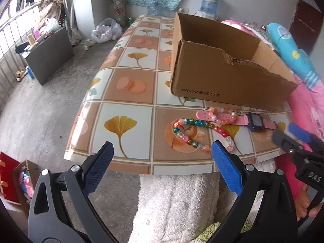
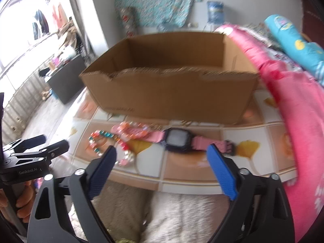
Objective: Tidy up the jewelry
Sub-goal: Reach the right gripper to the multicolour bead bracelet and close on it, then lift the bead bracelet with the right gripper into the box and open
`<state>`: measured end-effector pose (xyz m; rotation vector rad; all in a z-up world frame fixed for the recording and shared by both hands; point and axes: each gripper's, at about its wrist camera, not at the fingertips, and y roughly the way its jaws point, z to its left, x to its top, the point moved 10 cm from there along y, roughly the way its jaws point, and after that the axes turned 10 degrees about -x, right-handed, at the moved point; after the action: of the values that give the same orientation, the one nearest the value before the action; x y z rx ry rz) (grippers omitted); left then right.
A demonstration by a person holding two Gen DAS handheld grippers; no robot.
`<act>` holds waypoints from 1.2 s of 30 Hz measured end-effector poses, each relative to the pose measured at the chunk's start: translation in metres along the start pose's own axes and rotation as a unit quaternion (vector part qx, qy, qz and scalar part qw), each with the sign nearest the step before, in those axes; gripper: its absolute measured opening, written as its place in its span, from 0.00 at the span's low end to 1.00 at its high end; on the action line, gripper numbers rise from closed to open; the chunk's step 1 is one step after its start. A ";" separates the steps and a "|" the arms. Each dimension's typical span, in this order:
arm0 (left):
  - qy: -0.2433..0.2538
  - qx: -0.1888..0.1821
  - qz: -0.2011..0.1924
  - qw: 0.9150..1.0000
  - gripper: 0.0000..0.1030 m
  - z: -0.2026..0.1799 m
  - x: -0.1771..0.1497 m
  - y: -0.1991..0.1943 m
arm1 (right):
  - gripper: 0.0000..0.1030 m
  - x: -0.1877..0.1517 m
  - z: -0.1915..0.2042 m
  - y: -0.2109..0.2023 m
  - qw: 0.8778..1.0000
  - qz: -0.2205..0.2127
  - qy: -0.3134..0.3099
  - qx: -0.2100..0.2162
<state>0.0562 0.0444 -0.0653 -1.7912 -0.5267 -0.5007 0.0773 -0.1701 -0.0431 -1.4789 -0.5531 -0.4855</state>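
On the patterned tabletop (image 1: 131,85) lie a pink watch (image 1: 256,120) with a dark face, a pink bead bracelet (image 1: 222,117) and a string of mixed coloured beads (image 1: 188,129), all in front of an open cardboard box (image 1: 222,81). My left gripper (image 1: 162,143) hangs open over the table's near edge, just short of the beads. My right gripper (image 2: 161,147) is open too, with nothing between its pads, and the watch (image 2: 178,139) lies just beyond its tips. The box (image 2: 172,93) stands behind. Each gripper shows in the other's view: the right gripper (image 1: 289,134), the left gripper (image 2: 52,141).
A pink blanket (image 2: 293,101) and a blue cushion (image 1: 291,48) crowd the table's right side. White fleece (image 1: 182,202) lies below the near edge. Left of the table the floor drops away, with a dark cabinet (image 1: 50,54) and a red box (image 1: 8,178).
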 end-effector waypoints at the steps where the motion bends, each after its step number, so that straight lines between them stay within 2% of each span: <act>1: 0.002 -0.030 -0.011 0.999 0.91 -0.002 0.001 0.000 | 0.77 -0.003 0.008 0.006 1.000 0.015 -0.002 0.012; 4: -0.004 -0.086 -0.028 0.996 0.92 -0.007 0.004 0.001 | 0.71 -0.009 0.026 0.020 0.998 0.044 -0.003 0.039; 7: 0.001 -0.103 -0.012 0.995 0.92 -0.008 0.008 0.012 | 0.63 -0.012 0.042 0.032 0.997 0.060 -0.008 0.052; 12: 0.050 -0.071 -0.018 0.996 0.92 -0.005 0.018 0.029 | 0.48 -0.023 0.056 0.054 0.993 0.101 -0.011 0.059; 14: 0.068 -0.060 -0.012 0.996 0.91 -0.004 0.019 0.036 | 0.46 -0.026 0.060 0.060 0.992 0.108 -0.016 0.055; 15: 0.079 -0.056 -0.010 0.995 0.88 -0.005 0.019 0.040 | 0.45 -0.028 0.061 0.061 0.992 0.110 -0.019 0.052; 17: 0.094 -0.054 0.005 0.994 0.65 -0.005 0.018 0.048 | 0.44 -0.029 0.066 0.063 0.993 0.105 -0.032 0.045; 18: 0.097 -0.056 0.014 0.994 0.62 -0.006 0.016 0.053 | 0.42 -0.030 0.068 0.064 0.993 0.102 -0.041 0.041; 20: 0.101 -0.060 0.025 0.993 0.49 -0.007 0.015 0.059 | 0.40 -0.030 0.072 0.065 0.993 0.097 -0.055 0.035; 22: 0.109 -0.067 0.033 0.991 0.45 -0.010 0.014 0.064 | 0.38 -0.029 0.075 0.066 0.993 0.093 -0.068 0.030; 23: 0.114 -0.066 0.039 0.990 0.38 -0.011 0.013 0.066 | 0.36 -0.029 0.077 0.066 0.993 0.091 -0.076 0.026; 28: 0.140 -0.047 0.065 0.987 0.16 -0.018 0.005 0.077 | 0.25 -0.023 0.085 0.069 0.991 0.084 -0.104 0.010; 31: 0.147 -0.034 0.069 0.986 0.12 -0.019 0.004 0.080 | 0.11 -0.020 0.084 0.070 0.990 0.081 -0.112 0.001; 33: 0.148 -0.031 0.066 0.986 0.08 -0.020 0.005 0.081 | 0.10 -0.018 0.084 0.071 0.991 0.086 -0.101 0.013; 36: 0.144 -0.032 0.060 0.987 0.08 -0.021 0.006 0.077 | 0.10 -0.018 0.081 0.075 0.992 0.094 -0.076 0.037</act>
<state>0.1046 0.0057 -0.1155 -1.7614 -0.2022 -0.6851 0.1055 -0.0872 -0.1120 -1.4879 -0.5391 -0.2027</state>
